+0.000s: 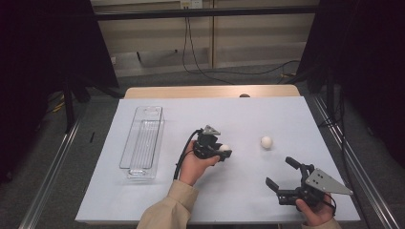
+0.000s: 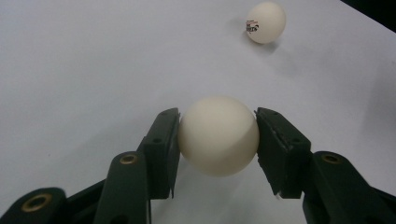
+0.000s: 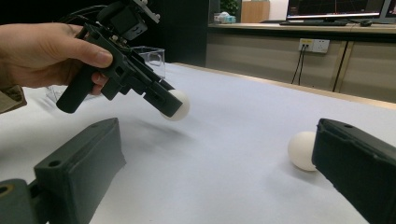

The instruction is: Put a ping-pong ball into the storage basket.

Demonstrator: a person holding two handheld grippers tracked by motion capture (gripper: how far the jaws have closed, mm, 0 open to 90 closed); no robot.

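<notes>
My left gripper (image 1: 223,151) is shut on a white ball (image 2: 218,135), held just above the white sheet near the table's middle; both black jaws press its sides. The held ball (image 3: 178,104) and that gripper (image 3: 166,103) also appear in the right gripper view, lifted off the sheet. A second white ball (image 1: 266,141) with printed marks (image 2: 265,22) rests on the sheet to the right, partly behind a jaw (image 3: 301,150). My right gripper (image 1: 282,174) is open near the front right, jaws wide with nothing between them.
A clear plastic bin (image 1: 143,142), long and narrow, stands on the left part of the white sheet (image 1: 239,114). The wooden table edge (image 1: 210,91) runs along the back. Metal rails (image 1: 47,176) flank the table on both sides.
</notes>
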